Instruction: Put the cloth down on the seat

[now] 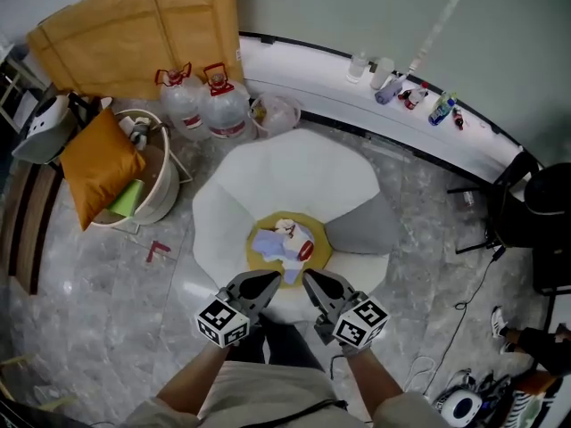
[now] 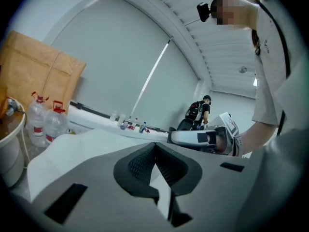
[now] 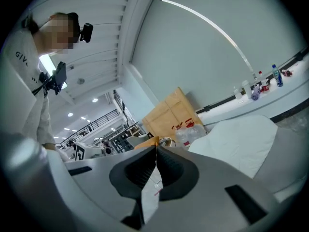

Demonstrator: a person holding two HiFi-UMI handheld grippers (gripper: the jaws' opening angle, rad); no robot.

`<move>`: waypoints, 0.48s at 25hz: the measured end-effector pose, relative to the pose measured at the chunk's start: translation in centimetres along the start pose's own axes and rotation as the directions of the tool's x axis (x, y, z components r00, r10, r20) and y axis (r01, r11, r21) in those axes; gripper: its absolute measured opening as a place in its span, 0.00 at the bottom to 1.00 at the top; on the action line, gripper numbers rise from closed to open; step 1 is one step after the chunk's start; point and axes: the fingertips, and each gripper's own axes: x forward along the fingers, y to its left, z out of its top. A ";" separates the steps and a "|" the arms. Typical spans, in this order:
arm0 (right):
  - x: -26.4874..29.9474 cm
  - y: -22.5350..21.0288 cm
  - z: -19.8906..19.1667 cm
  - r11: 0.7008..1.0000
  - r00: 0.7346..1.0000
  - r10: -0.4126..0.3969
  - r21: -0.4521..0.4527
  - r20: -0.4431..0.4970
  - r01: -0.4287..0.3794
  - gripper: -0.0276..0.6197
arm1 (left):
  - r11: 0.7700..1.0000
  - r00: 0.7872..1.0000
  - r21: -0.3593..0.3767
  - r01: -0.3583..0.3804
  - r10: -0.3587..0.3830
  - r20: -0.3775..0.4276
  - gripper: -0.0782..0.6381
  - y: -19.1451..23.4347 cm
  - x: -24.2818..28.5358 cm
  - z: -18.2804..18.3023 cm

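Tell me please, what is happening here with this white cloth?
A person holds a gripper in each hand. The left gripper and the right gripper are both shut on the near edge of the white cloth. The cloth lies spread over the grey seat, and neither gripper has let go yet.
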 end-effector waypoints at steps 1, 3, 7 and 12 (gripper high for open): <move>-0.2 0.8 0.3 1.000 1.000 0.006 -0.010 0.003 -0.006 0.07 | 1.000 1.000 0.006 0.000 0.000 0.009 0.13 -0.3 -0.5 0.6; -0.5 2.3 1.1 0.999 1.000 0.021 -0.028 0.009 -0.021 0.07 | 1.000 1.000 0.004 -0.004 0.004 0.027 0.13 -1.0 -1.4 1.9; -1.2 4.8 2.8 0.997 0.998 0.049 -0.067 0.025 -0.048 0.07 | 1.000 0.997 -0.018 0.012 -0.011 0.070 0.13 -2.6 -2.7 4.6; -1.9 8.0 4.8 0.988 0.994 0.098 -0.120 0.041 -0.093 0.07 | 0.999 0.994 0.020 0.043 -0.045 0.104 0.13 -4.8 -3.9 7.6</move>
